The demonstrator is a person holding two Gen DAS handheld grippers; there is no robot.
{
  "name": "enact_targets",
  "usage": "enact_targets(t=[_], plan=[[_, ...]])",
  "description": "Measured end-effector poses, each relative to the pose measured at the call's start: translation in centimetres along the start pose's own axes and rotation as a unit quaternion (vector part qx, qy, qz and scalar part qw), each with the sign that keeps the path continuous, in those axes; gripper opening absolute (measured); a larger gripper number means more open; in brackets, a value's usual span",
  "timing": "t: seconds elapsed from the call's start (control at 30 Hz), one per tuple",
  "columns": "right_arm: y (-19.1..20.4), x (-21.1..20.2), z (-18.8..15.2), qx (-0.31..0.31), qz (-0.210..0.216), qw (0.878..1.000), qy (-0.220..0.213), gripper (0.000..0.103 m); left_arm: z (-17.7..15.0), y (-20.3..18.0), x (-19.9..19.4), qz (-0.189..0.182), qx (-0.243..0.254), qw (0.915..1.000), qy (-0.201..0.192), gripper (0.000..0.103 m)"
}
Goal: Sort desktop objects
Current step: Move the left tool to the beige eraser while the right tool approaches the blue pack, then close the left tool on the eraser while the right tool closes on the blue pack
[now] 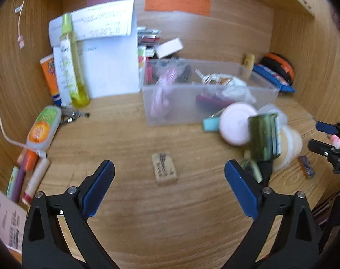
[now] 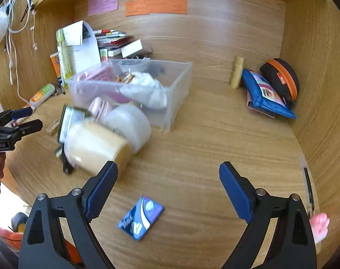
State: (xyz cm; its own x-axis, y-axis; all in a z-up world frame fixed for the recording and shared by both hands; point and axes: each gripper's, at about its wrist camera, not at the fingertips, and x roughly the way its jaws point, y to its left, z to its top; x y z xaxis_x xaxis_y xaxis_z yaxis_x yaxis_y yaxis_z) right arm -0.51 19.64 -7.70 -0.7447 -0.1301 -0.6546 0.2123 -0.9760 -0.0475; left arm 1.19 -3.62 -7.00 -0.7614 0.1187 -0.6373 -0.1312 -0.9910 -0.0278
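My left gripper [image 1: 168,174] is open and empty above the wooden desk, with a worn eraser [image 1: 164,167] lying between its fingers. My right gripper [image 2: 168,177] is open and empty; a small blue packet [image 2: 140,217] lies just below and between its fingers. A clear plastic bin [image 1: 205,92] holds a pink cable, a crumpled white bag and dark items; it also shows in the right wrist view [image 2: 176,89]. A jar with a green lid [image 2: 91,143] lies on its side beside a white round container [image 2: 129,123]. The right gripper also shows at the left wrist view's right edge [image 1: 322,137].
At the left stand a yellow-green bottle [image 1: 72,67], an orange tube [image 1: 49,78], papers, and a correction tape [image 1: 43,127] with pens. A blue pouch [image 2: 264,94], a black-orange case [image 2: 282,78] and a yellow tube [image 2: 237,72] sit at the back right. Wooden walls enclose the desk.
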Motion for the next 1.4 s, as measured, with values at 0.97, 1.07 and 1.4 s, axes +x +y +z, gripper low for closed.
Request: enact_targets(t=[0.97, 1.07, 1.4], plan=[[1.4, 0.5, -4.0, 0.026, -0.011, 0.999, 0.025, 0.046, 0.2, 0.6, 2.9, 0.002, 0.001, 0.9995, 0.033, 0.077], [1.3, 0.6, -3.9, 0.03, -0.011, 0.999, 0.023, 0.044, 0.4, 0.9, 3.5, -0.015, -0.01, 0.9986, 0.05, 0.068], [1.0, 0.8, -3.6, 0.031, -0.013, 0.999, 0.017, 0.03, 0.5, 1.0, 5.0, -0.021, 0.001, 0.9968, 0.077, 0.041]])
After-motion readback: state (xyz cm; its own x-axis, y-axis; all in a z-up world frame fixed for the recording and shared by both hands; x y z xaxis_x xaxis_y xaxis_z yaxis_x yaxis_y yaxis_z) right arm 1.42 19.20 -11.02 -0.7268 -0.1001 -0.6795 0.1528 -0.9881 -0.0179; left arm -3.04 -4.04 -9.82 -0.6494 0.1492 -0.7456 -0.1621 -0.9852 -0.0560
